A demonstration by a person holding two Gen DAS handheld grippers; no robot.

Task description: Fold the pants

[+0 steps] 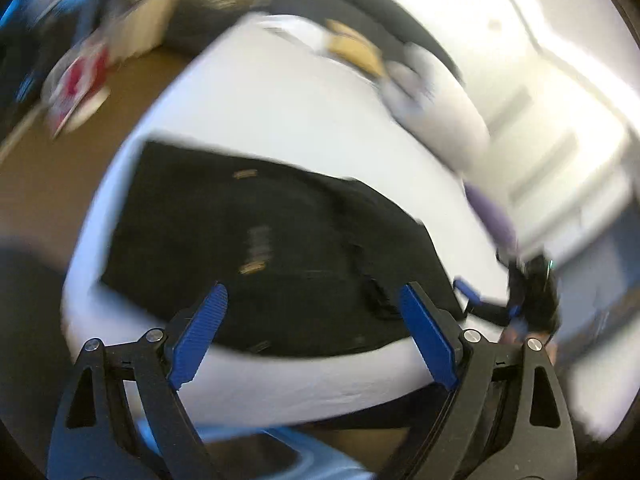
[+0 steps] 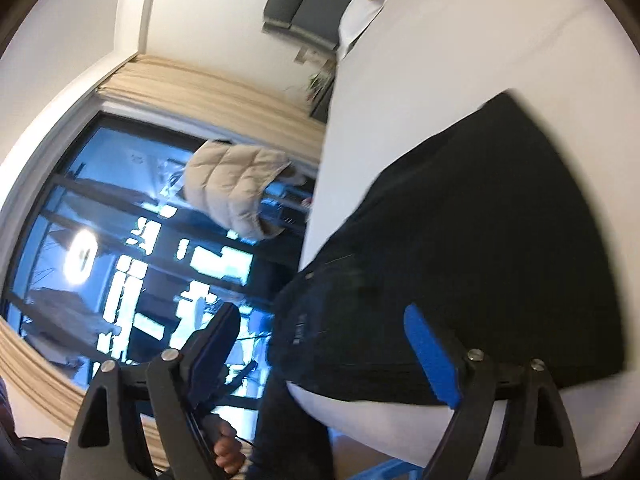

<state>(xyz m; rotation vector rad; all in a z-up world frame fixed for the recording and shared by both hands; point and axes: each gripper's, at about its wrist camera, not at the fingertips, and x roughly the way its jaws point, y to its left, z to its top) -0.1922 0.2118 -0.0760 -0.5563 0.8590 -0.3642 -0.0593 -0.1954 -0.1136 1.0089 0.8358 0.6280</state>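
Observation:
The black pants (image 1: 256,256) lie folded in a flat block on the white bed (image 1: 280,112). My left gripper (image 1: 316,320) is open and empty, held just above the near edge of the pants. The right gripper shows in the left wrist view (image 1: 532,300) at the bed's right edge, beside the pants. In the right wrist view the pants (image 2: 480,260) lie on the bed (image 2: 460,52), one part hanging over the edge. My right gripper (image 2: 324,344) is open and empty, close to the hanging part. Both views are blurred.
A yellow pillow (image 1: 354,46) and a white pillow (image 1: 440,96) lie at the far end of the bed. A dark headboard (image 2: 304,8) stands behind. A beige quilted jacket (image 2: 236,192) hangs before a large window (image 2: 120,260). Brown floor (image 1: 52,168) lies left of the bed.

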